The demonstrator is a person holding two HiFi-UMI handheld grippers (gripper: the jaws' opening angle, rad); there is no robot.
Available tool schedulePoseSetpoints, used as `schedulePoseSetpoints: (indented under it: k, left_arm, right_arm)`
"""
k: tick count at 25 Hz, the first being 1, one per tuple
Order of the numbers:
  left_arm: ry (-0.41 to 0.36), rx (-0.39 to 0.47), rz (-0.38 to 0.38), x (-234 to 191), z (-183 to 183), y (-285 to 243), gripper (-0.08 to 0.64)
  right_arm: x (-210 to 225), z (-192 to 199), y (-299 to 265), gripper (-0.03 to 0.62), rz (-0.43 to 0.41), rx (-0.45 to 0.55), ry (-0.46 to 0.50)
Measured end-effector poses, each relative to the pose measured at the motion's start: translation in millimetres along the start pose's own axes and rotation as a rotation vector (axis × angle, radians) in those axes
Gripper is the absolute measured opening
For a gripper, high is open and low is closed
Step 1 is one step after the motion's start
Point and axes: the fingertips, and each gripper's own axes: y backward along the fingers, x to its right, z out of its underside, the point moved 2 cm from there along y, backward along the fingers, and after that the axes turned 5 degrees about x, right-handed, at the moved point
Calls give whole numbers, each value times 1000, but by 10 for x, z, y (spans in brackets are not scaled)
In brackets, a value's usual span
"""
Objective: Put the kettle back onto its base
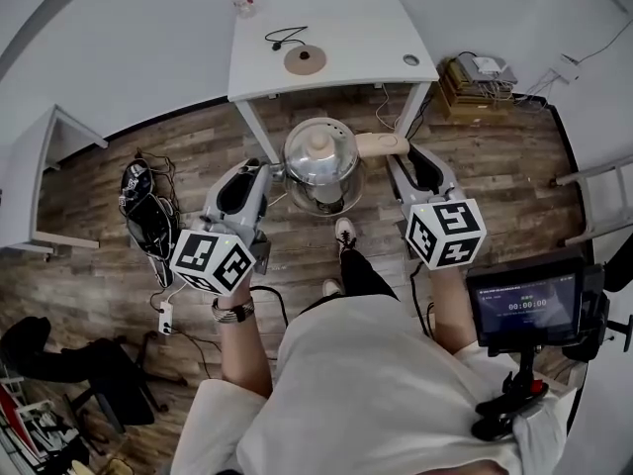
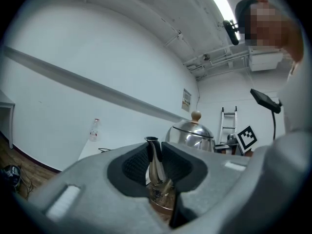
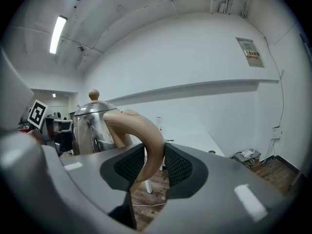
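**Head view.** Item: polished steel domed kettle with tan knob and tan curved handle (image 1: 321, 156), carried in the air over the wood-plank floor (image 1: 198, 146), short of the white table (image 1: 376, 28). Destination: round tan base disc with black cord (image 1: 305, 59), lying on that table, well apart from the kettle. The left gripper (image 1: 267, 173) is at the spout side and the right gripper (image 1: 398, 153) at the handle side.

**Left gripper view.** The left gripper (image 2: 155, 168) has its jaws drawn narrow, clamped on the thin steel spout (image 2: 152, 152). The kettle body (image 2: 192, 133) rides level beyond.

**Right gripper view.** The right gripper (image 3: 148, 164) has its jaws set fairly wide, pads pressing both flanks of the thick handle (image 3: 146, 135). The kettle body (image 3: 90, 128) sits to the left of them.

**Handling note (judgement).**
- Let the handle grip bear the weight, with the spout grip only steadying.
- Move both hands forward together so the kettle stays upright.
- Stop with the kettle bottom centred over the base.
- Lower straight down, clear of the cord.
- Open the jaws only once the kettle sits flat
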Motion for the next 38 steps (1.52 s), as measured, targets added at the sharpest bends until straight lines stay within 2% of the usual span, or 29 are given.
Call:
schedulePoseSetpoints:
  k: [10,21,32,38]
  left_arm:
    - [-16,-9,4,-193,-81,-142,80]
    - [4,-32,6,-634,-106,-719,80]
    - [8,-39,-38,-1214,-299,-1694,80]
    - [-24,-21,-56,-1264,-301,-1711,80]
  right_arm:
    - [-8,-29,-220,129,-1,-14,-18]
    - [250,-129,-904,130,-1,-33,-34]
    - [756,-446,-1991,130,-46,-52,-35]
    - [744,-416,-2043,130,-60,-30,-21]
